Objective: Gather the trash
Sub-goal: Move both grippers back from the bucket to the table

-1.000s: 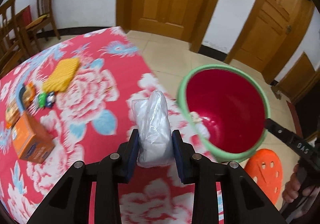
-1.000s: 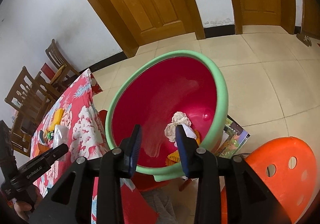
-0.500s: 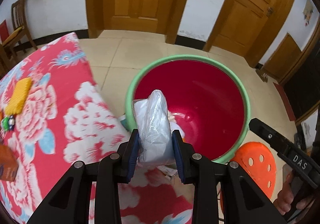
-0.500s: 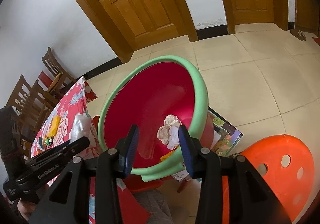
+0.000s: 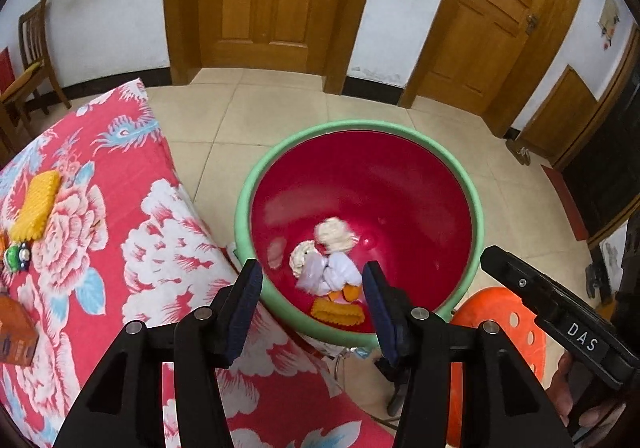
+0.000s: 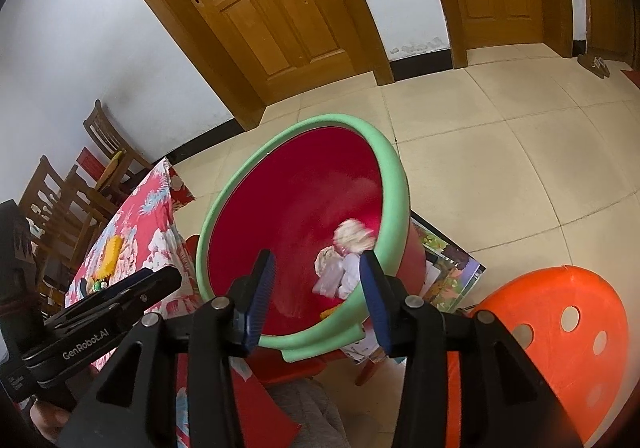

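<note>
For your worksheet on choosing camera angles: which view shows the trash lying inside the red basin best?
The left wrist view. It looks down into the red basin, so the trash pile shows whole, with the yellow wafer at its front. In the right wrist view the basin's near rim and a gripper finger hide part of the pile.

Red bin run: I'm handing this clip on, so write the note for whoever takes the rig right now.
Left tool: open, nothing between its pads; its jaws have just been opening over the red bin.
Right tool: open and empty, at the bin's near rim; its jaws have also been opening.
Done: plastic bag lies in the bin with crumpled paper and a yellow wrapper.
Left: on the flowered tablecloth, a yellow packet, a small green item and an orange box.
</note>
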`<state>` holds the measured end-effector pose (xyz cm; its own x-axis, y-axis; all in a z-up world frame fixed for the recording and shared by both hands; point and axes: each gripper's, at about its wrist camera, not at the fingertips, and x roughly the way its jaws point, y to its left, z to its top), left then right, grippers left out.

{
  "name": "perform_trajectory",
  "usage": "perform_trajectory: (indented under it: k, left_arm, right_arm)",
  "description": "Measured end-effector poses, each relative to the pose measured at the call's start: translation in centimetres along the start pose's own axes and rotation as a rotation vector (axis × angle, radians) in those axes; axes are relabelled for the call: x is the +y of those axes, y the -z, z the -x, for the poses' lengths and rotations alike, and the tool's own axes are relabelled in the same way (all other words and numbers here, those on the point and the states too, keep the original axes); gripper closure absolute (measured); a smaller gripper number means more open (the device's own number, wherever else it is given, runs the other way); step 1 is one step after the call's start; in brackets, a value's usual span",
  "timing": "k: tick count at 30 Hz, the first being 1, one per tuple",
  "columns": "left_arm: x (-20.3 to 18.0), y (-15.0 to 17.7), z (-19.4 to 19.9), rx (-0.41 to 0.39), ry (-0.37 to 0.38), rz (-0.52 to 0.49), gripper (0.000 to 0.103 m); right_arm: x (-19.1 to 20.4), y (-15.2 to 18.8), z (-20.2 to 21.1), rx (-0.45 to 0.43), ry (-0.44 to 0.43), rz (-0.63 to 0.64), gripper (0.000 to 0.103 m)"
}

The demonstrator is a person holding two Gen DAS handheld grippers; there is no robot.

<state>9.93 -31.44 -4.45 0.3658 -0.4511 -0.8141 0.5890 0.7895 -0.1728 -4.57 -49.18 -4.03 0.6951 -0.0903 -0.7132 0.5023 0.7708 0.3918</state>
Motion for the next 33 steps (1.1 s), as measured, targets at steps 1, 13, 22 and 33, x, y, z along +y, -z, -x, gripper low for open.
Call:
perform_trajectory:
  k: [1,13,22,33]
  left_arm:
    - [0.1,0.1,0.2,-0.002,-0.001,0.005,0.050]
    - [2.6,1.6,4.0,-0.044,-0.033,0.078,0.049]
    - [6.0,3.7,7.5,-0.077,-0.083,0.157,0.049]
    - [10.3,7.1,11.4,-0.106,-0.167,0.232,0.048]
  right_arm:
    - [0.1,0.0,0.1,-0.001,-0.001,0.002,0.053]
    - [2.5,1.0,1.5,-0.010,-0.038,0.040,0.044]
    - [5.2,2.2,2.2,-0.005,-0.076,0.085,0.038]
    - [9.2,4.5,2.9,0.017,-0.127,0.171,0.036]
